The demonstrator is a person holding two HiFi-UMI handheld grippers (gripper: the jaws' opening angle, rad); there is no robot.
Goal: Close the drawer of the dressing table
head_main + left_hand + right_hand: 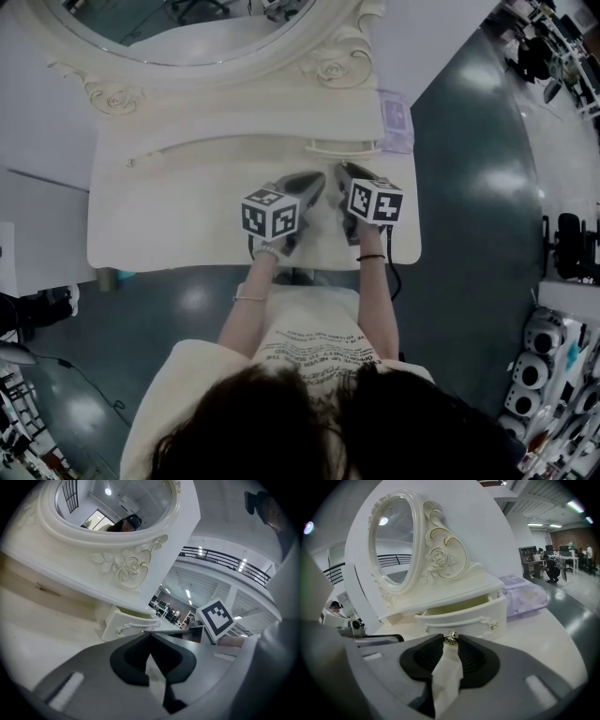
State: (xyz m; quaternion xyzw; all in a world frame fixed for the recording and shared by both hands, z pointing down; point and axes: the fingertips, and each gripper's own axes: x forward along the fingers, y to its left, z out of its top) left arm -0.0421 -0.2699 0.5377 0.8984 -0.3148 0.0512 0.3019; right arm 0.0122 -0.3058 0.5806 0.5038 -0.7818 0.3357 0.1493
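Drawer (461, 616) sits pulled out at the back right of the counter (169, 216), so nothing's done yet. Rt tongs (450, 641) pinch a small shiny bit (450, 638), maybe a ring. Left tongs (150, 637) are pressed together, empty. The push-in is left to do.

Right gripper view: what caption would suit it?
Right gripper pinching a small metal trinket, facing the open drawer of the dressing table.

Cream printed shirt (309, 352); black wristband (371, 258); checkered marker cubes (271, 214).
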